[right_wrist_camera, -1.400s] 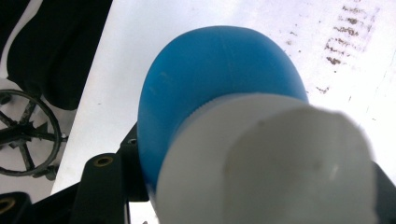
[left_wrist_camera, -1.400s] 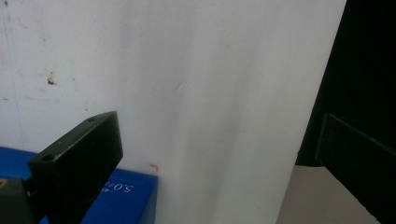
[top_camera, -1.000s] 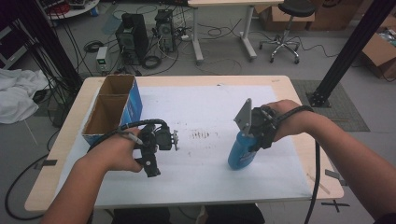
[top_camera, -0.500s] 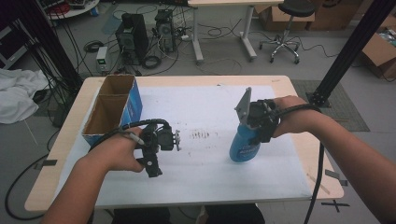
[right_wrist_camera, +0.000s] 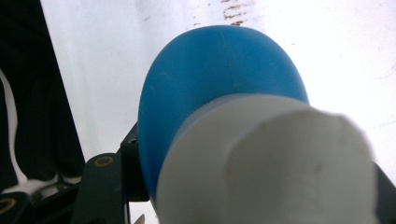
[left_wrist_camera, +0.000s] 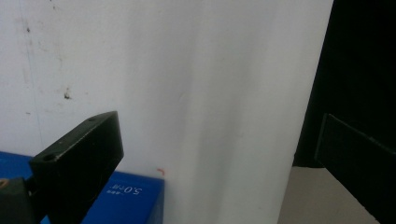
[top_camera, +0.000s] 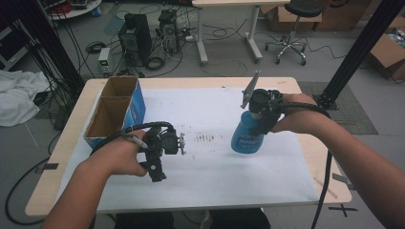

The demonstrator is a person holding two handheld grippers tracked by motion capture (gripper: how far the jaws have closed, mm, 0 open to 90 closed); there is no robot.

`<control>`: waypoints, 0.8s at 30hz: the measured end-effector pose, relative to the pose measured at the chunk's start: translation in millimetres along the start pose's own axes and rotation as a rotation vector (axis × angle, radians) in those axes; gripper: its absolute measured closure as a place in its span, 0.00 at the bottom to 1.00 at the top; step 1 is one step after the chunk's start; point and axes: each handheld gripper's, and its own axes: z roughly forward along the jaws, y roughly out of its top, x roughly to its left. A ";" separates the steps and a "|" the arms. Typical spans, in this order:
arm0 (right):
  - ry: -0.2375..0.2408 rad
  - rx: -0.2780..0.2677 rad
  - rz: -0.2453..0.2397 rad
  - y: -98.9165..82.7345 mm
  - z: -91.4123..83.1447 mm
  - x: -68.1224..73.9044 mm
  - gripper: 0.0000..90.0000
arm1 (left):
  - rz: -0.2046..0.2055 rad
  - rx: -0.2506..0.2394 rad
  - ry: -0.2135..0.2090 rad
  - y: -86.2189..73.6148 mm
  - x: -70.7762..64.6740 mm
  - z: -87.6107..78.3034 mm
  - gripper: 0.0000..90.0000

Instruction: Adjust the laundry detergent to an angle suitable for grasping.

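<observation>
The right claw [top_camera: 255, 125] is clamped on the neck of a blue bottle [top_camera: 247, 137], just under its white cap [right_wrist_camera: 275, 163]; in the right gripper view the dark jaws sit against the bottle's shoulder on either side, so the grip is high on the container. In the high view the bottle hangs close over the white surface [top_camera: 215, 167], right of centre, roughly upright, and whether its base has cleared the sheet cannot be told from these pictures. The left claw [top_camera: 157, 164] is idle, jaws standing apart with nothing between them, held low over the surface just beside the blue-sided cardboard box [top_camera: 114, 112] at the left edge; that box is open-topped and divided into two compartments. The step in hand appears to be a lift-and-carry of the bottle, most probably toward the box. Recommendations: keep the clamp firm, since a grip at the neck lets the heavier body swing; hold the bottle vertical and raise it until the base plainly clears the box wall before travelling across. Move steadily, without jerks. The left claw sits close to the likely path and should stay put or draw aside. Risk noted: a rounded shoulder can slip between flat jaws if the bottle tilts.
</observation>
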 end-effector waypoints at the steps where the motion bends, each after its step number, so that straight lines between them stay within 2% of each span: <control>1: 0.000 -0.002 0.015 0.2 -0.3 -0.3 0.43 | 0.001 -0.001 0.003 -0.2 -0.1 0.0 0.02; 7: -0.014 0.039 0.079 8.1 6.6 1.7 0.43 | -0.001 -0.004 0.007 -1.5 -0.8 -1.1 0.02; 10: -0.026 0.050 0.149 12.1 11.5 2.1 0.43 | -0.001 -0.007 0.007 -1.9 -2.1 -0.2 0.02; 13: -0.017 0.037 0.223 13.1 16.3 0.7 0.43 | -0.001 -0.005 0.005 -2.7 -2.6 0.3 0.02; 15: -0.024 0.033 0.251 14.6 19.7 1.5 0.43 | -0.003 -0.004 0.004 -3.1 -2.8 0.3 0.02; 20: -0.073 0.037 0.268 21.3 29.2 7.4 0.43 | -0.005 -0.007 0.008 -3.4 -3.9 -1.0 0.02; 24: -0.065 0.040 0.284 25.2 36.7 7.1 0.43 | -0.004 -0.006 0.010 -4.2 -5.3 -1.2 0.02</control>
